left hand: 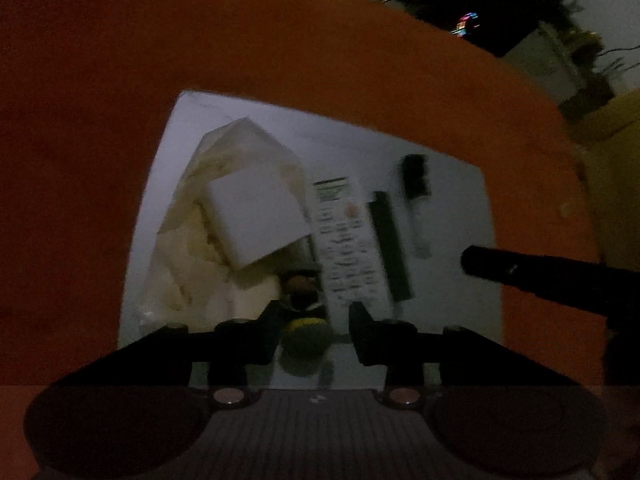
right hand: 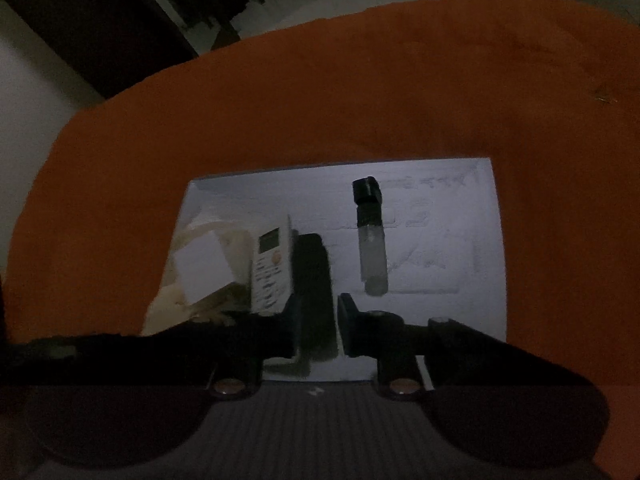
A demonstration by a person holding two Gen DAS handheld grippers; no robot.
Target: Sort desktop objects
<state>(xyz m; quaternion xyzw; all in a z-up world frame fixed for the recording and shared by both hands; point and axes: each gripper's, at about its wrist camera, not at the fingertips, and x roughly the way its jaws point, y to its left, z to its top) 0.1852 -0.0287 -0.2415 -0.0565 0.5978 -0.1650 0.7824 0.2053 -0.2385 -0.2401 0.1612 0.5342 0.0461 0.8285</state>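
Dim light. White tray (left hand: 440,184) on orange desk (left hand: 280,40).

L tool (left hand: 314,320): jaws apart, straddling small toy figure (left hand: 304,296) w/ yellow-green base at tray's near edge; can't tell if touching.

R tool (right hand: 318,320): jaws apart around near end of black bar (right hand: 316,276), contact unclear.

White remote (right hand: 272,272) lies just left of bar, white box (left hand: 256,220) on crumpled paper (left hand: 188,264) further left. Clear vial w/ black cap (right hand: 370,236) lies right of bar, apart.
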